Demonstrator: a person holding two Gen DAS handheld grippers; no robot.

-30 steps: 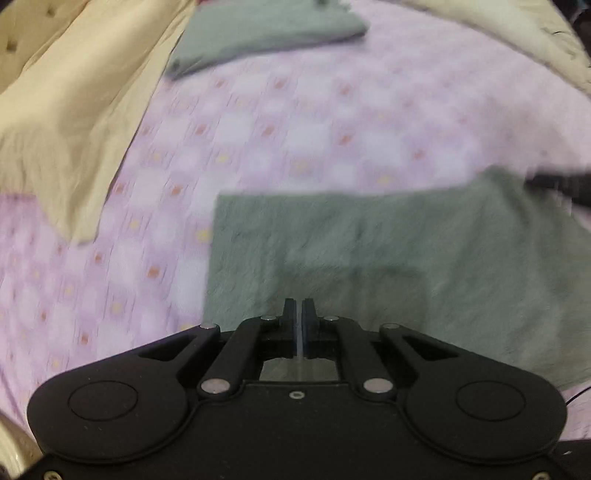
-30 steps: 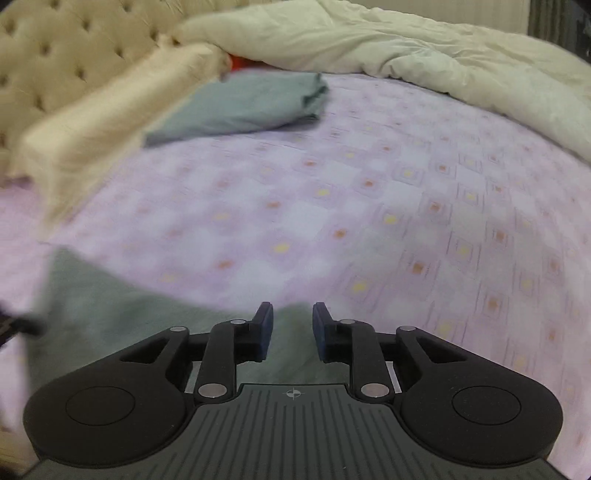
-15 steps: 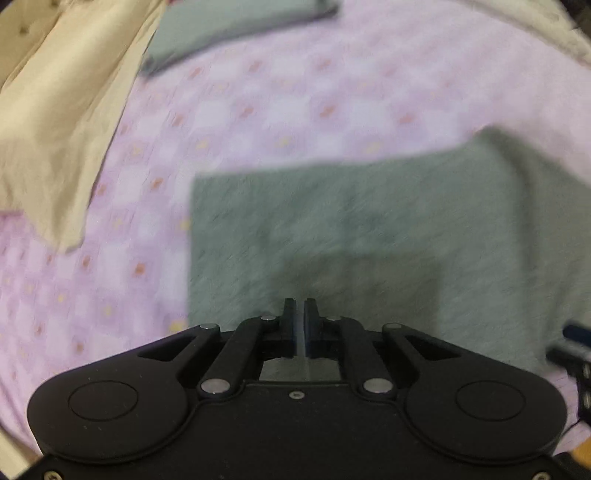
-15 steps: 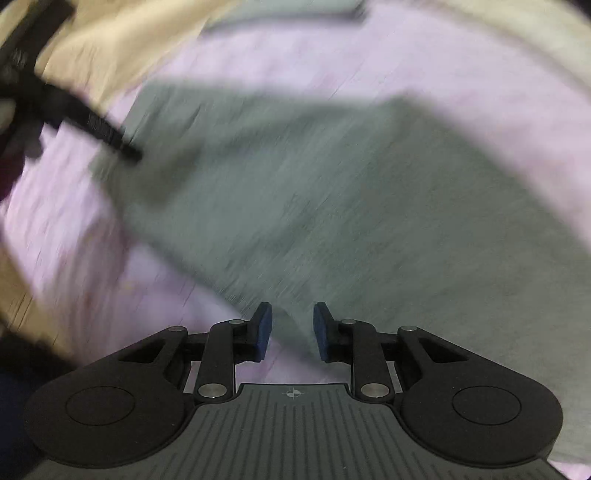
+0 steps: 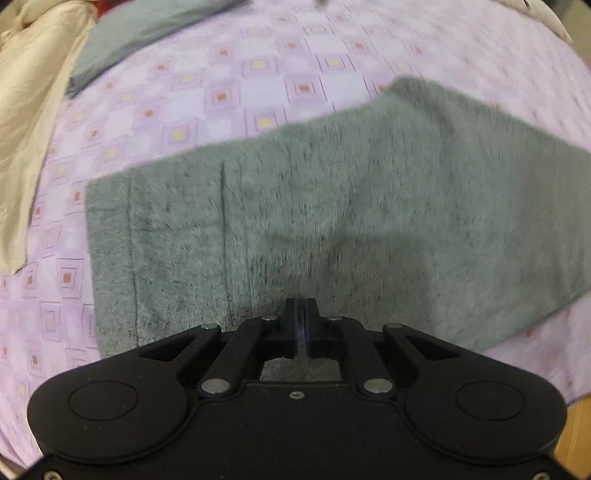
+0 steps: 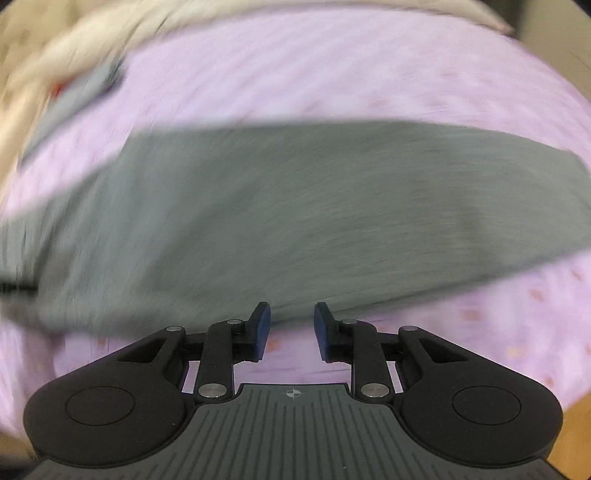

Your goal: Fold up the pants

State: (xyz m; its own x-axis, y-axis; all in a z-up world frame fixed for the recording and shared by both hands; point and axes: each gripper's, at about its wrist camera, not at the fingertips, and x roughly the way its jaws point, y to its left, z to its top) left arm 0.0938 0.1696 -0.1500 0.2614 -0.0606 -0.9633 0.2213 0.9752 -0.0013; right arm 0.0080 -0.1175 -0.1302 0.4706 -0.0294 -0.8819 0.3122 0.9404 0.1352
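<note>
Lying flat across the middle of both views: grey pants, already doubled into a long rectangle on the lilac patterned bedsheet; seam lines visible toward the left end in the left wrist view. Judged partly folded, at least one lengthwise fold done, crosswise folds apparently left.

Far left, left wrist view: cream pillow along the frame edge. Upper left: second grey garment, folded, well apart from the pants.

Lower centre, left wrist view: left gripper, jaws together with only a sliver of gap, tips over the near edge of the pants; whether a thin layer of cloth is pinched cannot be told.

Right wrist view, heavily blurred. Upper left: cream bedding. Lower centre: right gripper, blue pads apart, nothing between them, poised just short of the near edge of the pants, over bare sheet. Lower right corner: strip of wooden floor.
</note>
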